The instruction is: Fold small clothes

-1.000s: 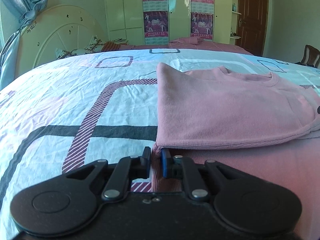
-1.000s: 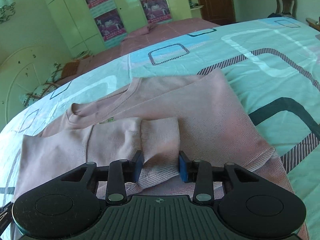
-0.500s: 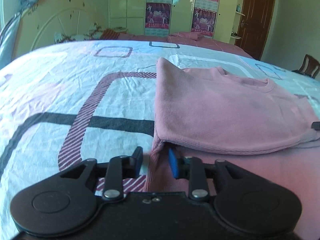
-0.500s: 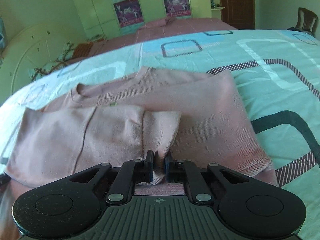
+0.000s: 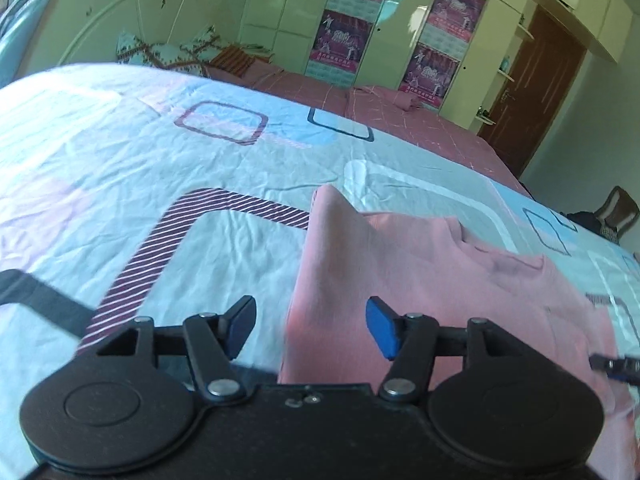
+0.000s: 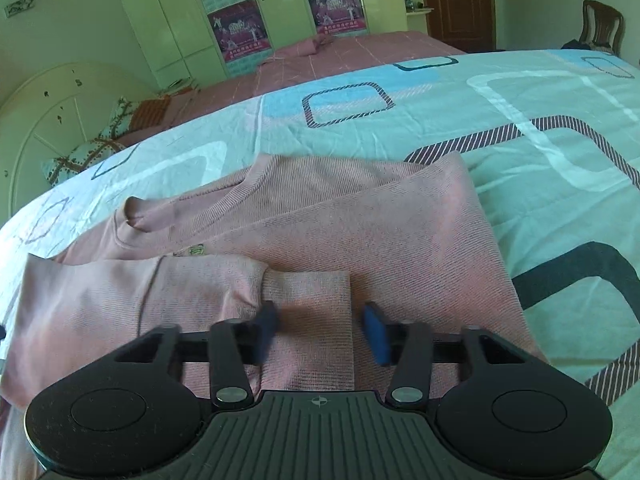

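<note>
The left claw point(image 5: 311, 327) stands apart, its jaws having just been opening; the folded left edge of the pink sweater point(image 5: 420, 292) runs up between them, no pad pressing on it. Only this view shows the bare patterned bedsheet point(image 5: 132, 184) stretching away to the left of the garment, and the tip of the other claw poking in at the right edge. The right claw point(image 6: 322, 332) is also apart, its jaws just having opened wider, with the ribbed cuff point(image 6: 310, 300) of the folded-in sleeve lying between them, unclamped. Only the right wrist view shows that cuff, the neckline point(image 6: 132, 216) with its label, and the sweater's right side lying flat on the bed.
</note>
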Available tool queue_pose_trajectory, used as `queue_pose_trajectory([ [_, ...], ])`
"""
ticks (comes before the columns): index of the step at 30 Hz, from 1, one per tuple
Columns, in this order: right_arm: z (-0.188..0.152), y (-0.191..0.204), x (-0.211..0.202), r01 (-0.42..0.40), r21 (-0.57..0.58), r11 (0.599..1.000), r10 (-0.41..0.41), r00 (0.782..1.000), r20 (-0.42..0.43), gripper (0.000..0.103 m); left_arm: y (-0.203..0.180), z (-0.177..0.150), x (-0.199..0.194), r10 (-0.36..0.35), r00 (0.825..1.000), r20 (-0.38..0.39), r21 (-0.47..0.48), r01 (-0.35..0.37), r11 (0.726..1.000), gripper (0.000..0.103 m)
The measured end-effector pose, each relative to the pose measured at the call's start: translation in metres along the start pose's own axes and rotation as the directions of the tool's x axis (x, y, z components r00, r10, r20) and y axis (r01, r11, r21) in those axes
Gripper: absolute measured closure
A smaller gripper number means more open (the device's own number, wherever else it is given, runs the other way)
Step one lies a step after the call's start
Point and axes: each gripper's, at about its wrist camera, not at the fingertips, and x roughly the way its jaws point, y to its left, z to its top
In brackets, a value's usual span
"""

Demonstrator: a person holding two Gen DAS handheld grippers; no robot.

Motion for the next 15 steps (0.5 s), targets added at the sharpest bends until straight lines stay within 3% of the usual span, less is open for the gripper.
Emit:
queue_pose_trajectory([
  [1, 0.000, 0.000, 0.000, -0.004, 0.003, 1.000, 0.004, 1.000, 0.002, 0.063, 0.000, 0.003, 0.009, -0.004, 1.000, -0.006, -0.013, 0.004, 1.000, 0.046],
  [3, 0.002, 0.002, 0.001, -0.022, -0.004, 1.000, 0.022, 1.000, -0.001, 0.082, 0.000, 0.009, 0.025, -0.011, 1.000, -0.018, -0.028, 0.010, 1.000, 0.051],
  [5, 0.003, 0.008, 0.003, -0.031, -0.027, 0.999, 0.031, 1.000, -0.004, 0.093, 0.002, 0.012, 0.037, -0.012, 1.000, -0.024, -0.048, 0.011, 0.999, 0.065],
  [7, 0.004, 0.017, 0.005, -0.025, -0.066, 0.998, 0.025, 1.000, 0.003, 0.093, 0.004, 0.013, 0.044, -0.002, 1.000, -0.020, -0.059, 0.001, 0.998, 0.084],
  [10, 0.004, 0.026, 0.003, -0.010, -0.114, 0.993, 0.015, 0.999, 0.048, 0.094, 0.007, 0.015, 0.044, 0.033, 0.999, 0.030, -0.078, -0.030, 0.997, 0.092],
  [13, 0.007, 0.038, -0.006, 0.023, -0.177, 0.984, 0.005, 0.988, 0.152, 0.095, 0.015, 0.017, 0.041, 0.108, 0.990, 0.094, -0.100, -0.098, 0.990, 0.103],
  [15, 0.007, 0.044, -0.007, 0.062, -0.216, 0.975, -0.016, 0.979, 0.205, 0.095, 0.025, 0.015, 0.048, 0.142, 0.988, 0.060, -0.123, -0.134, 0.983, 0.103],
])
